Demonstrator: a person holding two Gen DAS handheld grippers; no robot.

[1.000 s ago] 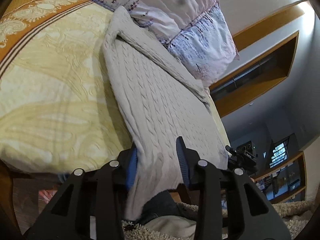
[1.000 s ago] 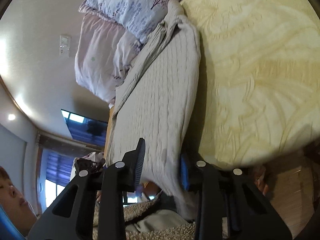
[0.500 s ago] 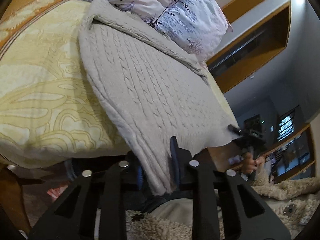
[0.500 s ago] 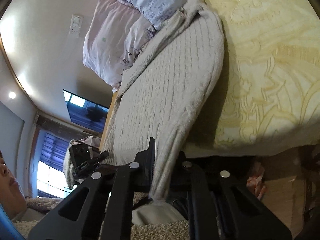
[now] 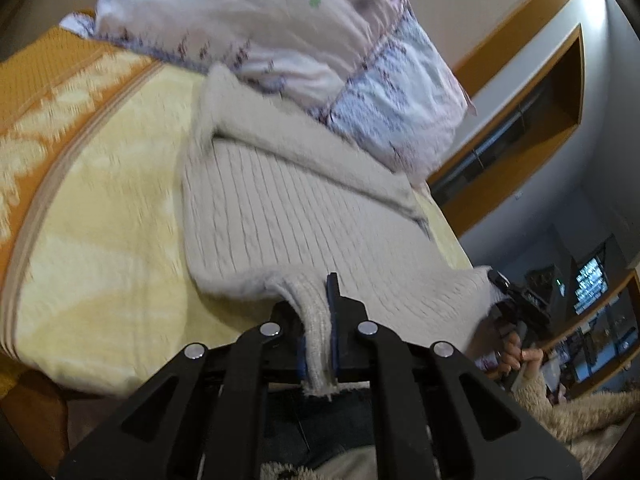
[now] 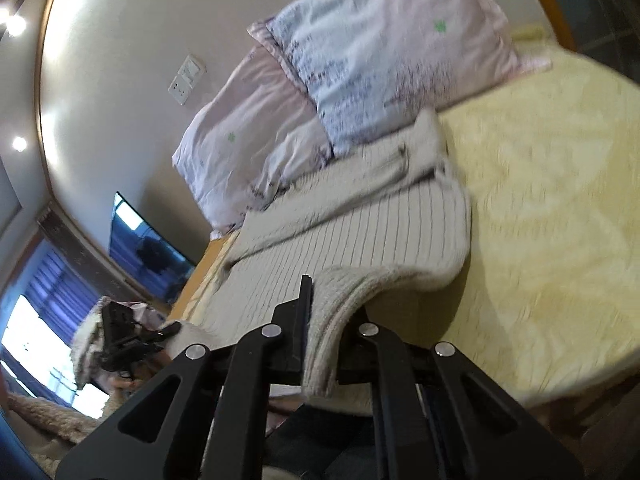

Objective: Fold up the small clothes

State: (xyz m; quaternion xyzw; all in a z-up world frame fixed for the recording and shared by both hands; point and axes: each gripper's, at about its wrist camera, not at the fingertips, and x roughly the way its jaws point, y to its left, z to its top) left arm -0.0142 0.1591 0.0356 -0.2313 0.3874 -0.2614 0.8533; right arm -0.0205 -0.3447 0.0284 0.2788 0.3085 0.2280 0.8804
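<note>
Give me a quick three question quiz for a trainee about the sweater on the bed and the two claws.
1. True or false: the left claw is shut on the sweater.
2. What does the right claw grip? A) pillow B) the sweater's hem C) nothing
3. Fill in: the sweater lies on a ___ bedspread, with the pillows just beyond it.

Key: 1 true; 2 B; 3 yellow

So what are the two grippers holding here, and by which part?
Both are shut on the knit sweater at its near hem: left gripper on one corner, right gripper on the other.
</note>
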